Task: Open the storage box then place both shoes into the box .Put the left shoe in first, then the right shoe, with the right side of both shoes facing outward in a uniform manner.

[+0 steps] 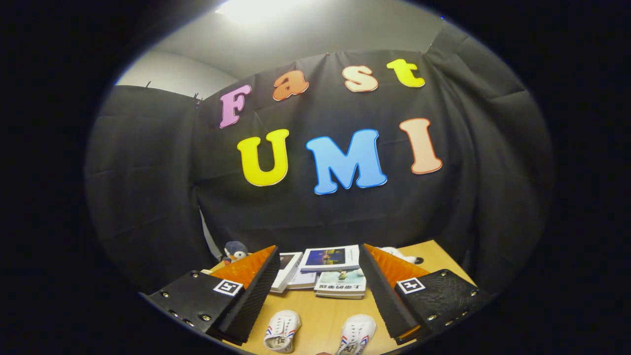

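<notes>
While the gripper (318, 296) hangs high above a wooden table (434, 254), its jaws stand wide and hold nothing. Beyond the fingers lies a loose stack of books (331, 268), with a penguin plush (235, 252) near the table's far corner. Between the fingers, close below, sit two small white shoes (282, 331) side by side. To begin well, the gripper should probably tilt down and find the storage box first.
</notes>
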Demonstrator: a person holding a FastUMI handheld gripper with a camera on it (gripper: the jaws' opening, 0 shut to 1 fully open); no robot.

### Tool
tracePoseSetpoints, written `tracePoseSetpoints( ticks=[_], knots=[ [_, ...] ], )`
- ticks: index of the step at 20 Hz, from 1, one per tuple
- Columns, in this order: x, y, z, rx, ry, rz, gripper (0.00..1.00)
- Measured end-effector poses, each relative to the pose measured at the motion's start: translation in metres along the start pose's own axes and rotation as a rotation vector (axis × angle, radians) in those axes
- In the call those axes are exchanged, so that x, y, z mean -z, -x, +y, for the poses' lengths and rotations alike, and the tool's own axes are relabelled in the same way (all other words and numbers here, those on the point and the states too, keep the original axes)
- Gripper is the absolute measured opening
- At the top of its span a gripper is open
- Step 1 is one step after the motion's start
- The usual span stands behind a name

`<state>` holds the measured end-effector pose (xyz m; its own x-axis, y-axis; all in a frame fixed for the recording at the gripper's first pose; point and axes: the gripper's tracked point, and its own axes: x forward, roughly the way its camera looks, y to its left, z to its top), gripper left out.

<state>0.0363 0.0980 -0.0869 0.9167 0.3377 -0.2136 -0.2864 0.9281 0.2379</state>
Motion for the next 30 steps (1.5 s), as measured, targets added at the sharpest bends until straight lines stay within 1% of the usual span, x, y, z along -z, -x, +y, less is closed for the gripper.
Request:
tracePoseSetpoints(
  ticks=[5,9,10,11,14,18,19,22,24,28,30],
  knots=[
    [0.042,-0.026,0.043,-0.172,-0.092,0.132,0.98],
    [0.091,-0.041,0.086,-0.324,-0.198,0.292,0.98],
    [0.102,-0.043,0.096,-0.347,-0.226,0.332,0.98],
    [0.111,-0.046,0.104,-0.374,-0.251,0.361,0.96],
    [0.138,-0.052,0.123,-0.441,-0.304,0.457,0.96],
    [0.177,-0.059,0.146,-0.509,-0.417,0.590,0.96],
    [0.188,-0.060,0.154,-0.542,-0.456,0.628,0.96],
    [0.223,-0.056,0.168,-0.576,-0.542,0.737,0.96],
    [0.243,-0.057,0.174,-0.573,-0.592,0.785,0.96],
    [0.263,-0.060,0.189,-0.584,-0.688,0.844,0.95],
    [0.273,-0.061,0.195,-0.579,-0.706,0.870,0.95]
  ],
)
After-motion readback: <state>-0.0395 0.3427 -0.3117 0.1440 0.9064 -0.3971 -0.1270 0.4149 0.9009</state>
